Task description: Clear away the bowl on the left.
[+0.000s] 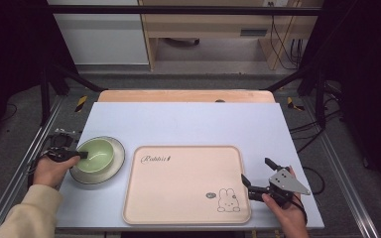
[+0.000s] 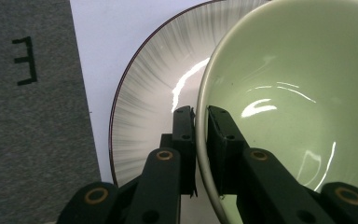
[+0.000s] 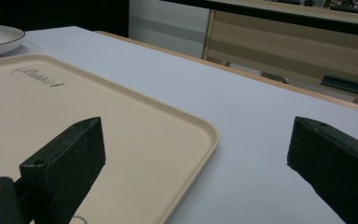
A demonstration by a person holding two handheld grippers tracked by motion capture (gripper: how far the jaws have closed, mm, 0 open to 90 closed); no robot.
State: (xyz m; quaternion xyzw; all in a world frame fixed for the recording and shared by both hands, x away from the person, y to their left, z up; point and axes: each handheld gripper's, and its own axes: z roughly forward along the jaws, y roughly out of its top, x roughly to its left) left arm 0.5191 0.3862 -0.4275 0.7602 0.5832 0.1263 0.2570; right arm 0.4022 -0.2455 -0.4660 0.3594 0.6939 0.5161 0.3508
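We find the left gripper clamped on the near-left rim of the green bowl; in the left gripper view one jaw stands outside the wall and the other inside, pads pressed against it. The bowl sits in the striped plate, at the left of the white table, just beside the pink tray.

The right gripper hangs with its jaws wide apart and nothing between them, over the table by the tray's right edge.

In our judgement the step in hand is the grasp itself, now made; the lift has not begun, as the bowl rests level in the plate. The next move calls for a straight rise to free the bowl from the plate's raised rim, then a short carry rightward over the tray's lip.

Room for moving: the tray surface is bare apart from its printed rabbit and lettering, so a landing spot is open. The table's left edge lies close behind the left hand, leaving little room that way. A one-sided rim grip may let the bowl tilt on rising.
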